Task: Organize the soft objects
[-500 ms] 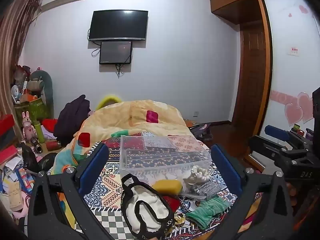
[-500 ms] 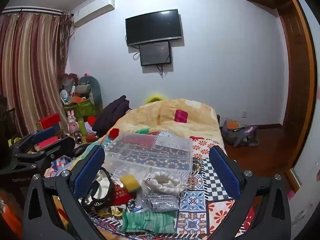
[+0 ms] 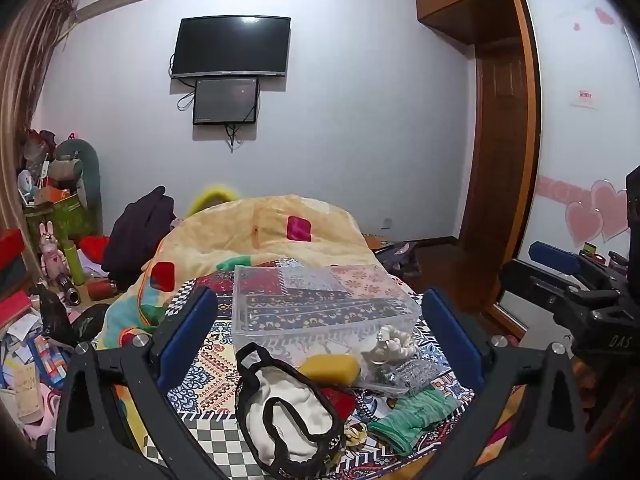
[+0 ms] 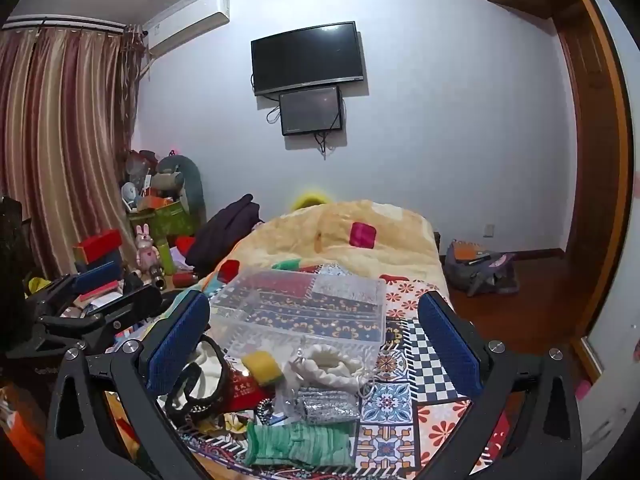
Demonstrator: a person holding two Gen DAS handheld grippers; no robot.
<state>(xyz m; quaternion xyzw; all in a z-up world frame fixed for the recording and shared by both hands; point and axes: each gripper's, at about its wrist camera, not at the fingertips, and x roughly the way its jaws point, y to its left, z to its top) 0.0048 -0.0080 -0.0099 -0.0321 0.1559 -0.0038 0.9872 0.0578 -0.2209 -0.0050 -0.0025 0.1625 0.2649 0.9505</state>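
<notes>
Bedroom w/ TV [image 3: 231, 49] on far wall; patterned cloth [image 4: 404, 396] spread on bed, clear bin [image 3: 320, 304] set on it. Soft items piled just in front of bin: sponge [image 3: 330, 367], white garment [image 3: 288, 420], green cloth [image 4: 298, 444], braided rope [image 4: 332, 366]. Left gripper [image 3: 318, 334] and right gripper [image 4: 314, 340] both held spread wide above pile, nothing gripped.

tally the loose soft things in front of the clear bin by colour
yellow: 1, sponge
green: 1, cloth
cream: 1, braided rope
white with black trim: 1, garment
red: 1, fabric piece
total: 5
</notes>
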